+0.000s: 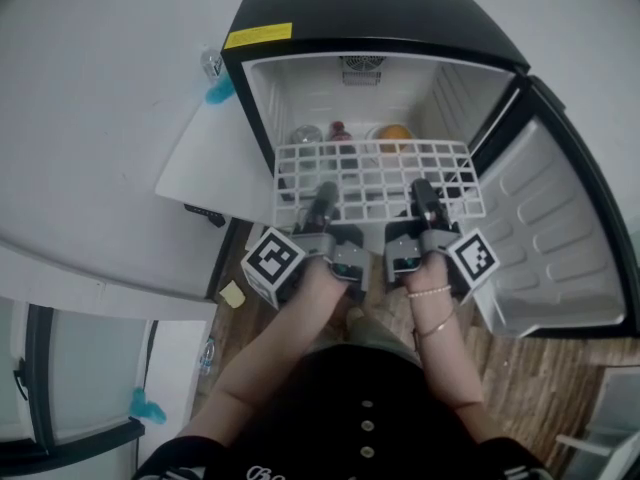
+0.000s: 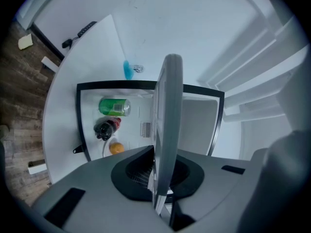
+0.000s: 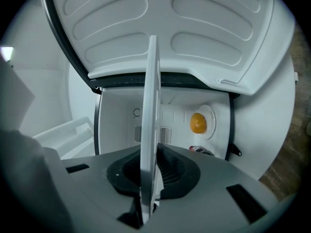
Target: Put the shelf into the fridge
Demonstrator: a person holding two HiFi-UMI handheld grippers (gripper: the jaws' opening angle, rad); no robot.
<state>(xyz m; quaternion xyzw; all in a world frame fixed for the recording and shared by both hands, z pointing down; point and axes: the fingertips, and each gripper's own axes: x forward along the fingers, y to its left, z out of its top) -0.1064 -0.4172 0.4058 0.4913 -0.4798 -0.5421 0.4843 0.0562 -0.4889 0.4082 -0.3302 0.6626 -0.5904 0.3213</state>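
Nearest the person, two forearms reach forward over a wood-plank floor, with a thin beaded bracelet on the right wrist. Beyond the wrists, each hand-held tool carries a cube printed with black-and-white squares. The left gripper and right gripper both point level. Each has its dark, ribbed pads closed to a narrow gap on the near edge of the shelf, left gripper left of centre, right gripper right of centre. In both gripper views the shelf shows edge-on as a thin pale blade between the jaws.

It is a flat white wire grid of small rectangular cells. It is held level across the mouth of the fridge, its far part inside and its near edge sticking out. Whether it rests on side rails cannot be told.

Below and beyond the grid, on the smooth white liner, sit a green can, a dark bottle with a red cap and a round orange on a pale dish. The glossy black cabinet has its door swung open to the right, its white inner panel moulded with rounded ribs.
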